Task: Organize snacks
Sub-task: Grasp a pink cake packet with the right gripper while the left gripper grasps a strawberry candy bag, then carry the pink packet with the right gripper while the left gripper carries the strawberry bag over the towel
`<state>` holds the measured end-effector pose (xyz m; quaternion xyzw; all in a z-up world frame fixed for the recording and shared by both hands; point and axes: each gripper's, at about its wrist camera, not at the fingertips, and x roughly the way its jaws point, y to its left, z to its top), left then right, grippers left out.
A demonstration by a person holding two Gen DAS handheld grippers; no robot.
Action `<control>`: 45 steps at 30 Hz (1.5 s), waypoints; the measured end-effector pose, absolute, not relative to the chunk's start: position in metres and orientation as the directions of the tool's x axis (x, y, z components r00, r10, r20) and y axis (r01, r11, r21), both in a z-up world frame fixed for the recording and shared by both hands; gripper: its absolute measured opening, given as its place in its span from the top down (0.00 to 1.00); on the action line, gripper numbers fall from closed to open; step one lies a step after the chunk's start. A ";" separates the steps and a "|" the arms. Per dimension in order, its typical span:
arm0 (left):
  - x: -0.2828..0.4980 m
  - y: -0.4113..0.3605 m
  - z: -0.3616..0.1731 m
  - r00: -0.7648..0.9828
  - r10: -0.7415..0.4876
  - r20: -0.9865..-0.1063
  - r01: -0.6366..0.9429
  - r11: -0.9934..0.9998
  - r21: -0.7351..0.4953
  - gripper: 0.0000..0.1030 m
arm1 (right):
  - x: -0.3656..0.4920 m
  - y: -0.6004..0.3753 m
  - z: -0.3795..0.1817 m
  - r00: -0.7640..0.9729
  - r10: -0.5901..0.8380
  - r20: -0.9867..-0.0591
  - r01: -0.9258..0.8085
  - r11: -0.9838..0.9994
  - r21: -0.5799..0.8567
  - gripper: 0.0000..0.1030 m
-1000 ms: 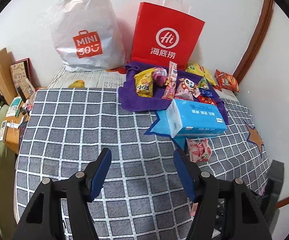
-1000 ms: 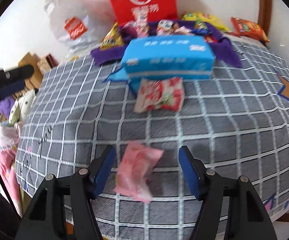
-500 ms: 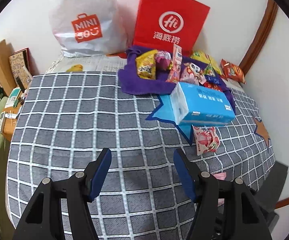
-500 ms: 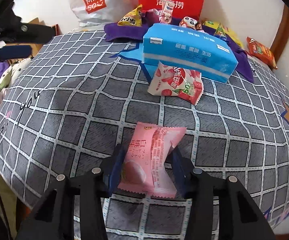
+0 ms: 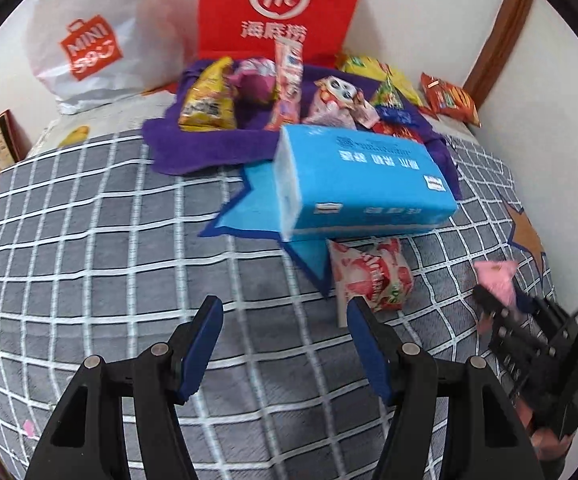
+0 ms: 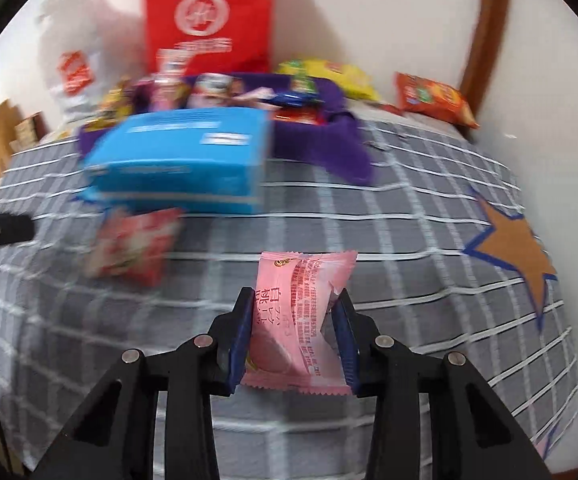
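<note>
Flat pink foil snack packet (image 6: 297,316), lower centre of the right wrist view, sits between the blue pads of the right gripper (image 6: 295,332), whose jaws are closing on it above the grey checked bedspread (image 6: 409,216). Left gripper (image 5: 285,344), bottom of its view, stands half open and empty. A red-and-white strawberry snack bag (image 5: 371,276) lies just below the blue tissue pack (image 5: 361,180). Behind, a purple cloth (image 5: 205,148) bears assorted snacks before a red paper bag (image 5: 277,4).
</note>
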<state>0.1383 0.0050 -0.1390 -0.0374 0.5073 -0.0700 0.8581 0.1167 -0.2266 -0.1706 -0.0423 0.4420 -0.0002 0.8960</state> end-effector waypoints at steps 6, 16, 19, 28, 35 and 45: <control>0.155 -0.018 -0.155 0.437 -0.181 -0.881 0.090 0.983 -0.157 0.40 | 0.136 -0.260 -0.181 0.611 -0.042 -0.790 -0.009 0.998 -0.060 0.62; 0.170 -0.030 -0.181 0.380 -0.251 -0.890 0.100 0.968 -0.230 0.38 | 0.151 -0.273 -0.199 0.624 0.014 -0.781 -0.027 1.000 -0.003 0.59; 0.170 -0.032 -0.182 0.378 -0.288 -0.880 0.107 0.958 -0.267 0.29 | 0.152 -0.272 -0.199 0.626 0.011 -0.780 -0.030 0.999 -0.010 0.59; 0.180 -0.045 -0.180 0.377 -0.309 -0.873 0.087 0.950 -0.299 0.27 | 0.152 -0.274 -0.199 0.626 0.024 -0.780 -0.030 1.000 0.006 0.58; 0.181 -0.067 -0.184 0.410 -0.213 -0.887 0.105 0.977 -0.186 0.26 | 0.152 -0.274 -0.199 0.626 0.025 -0.780 -0.031 1.000 0.008 0.58; 0.177 -0.085 -0.188 0.503 -0.094 -0.859 0.130 0.991 -0.032 0.38 | 0.152 -0.274 -0.200 0.626 0.028 -0.780 -0.030 0.999 0.011 0.57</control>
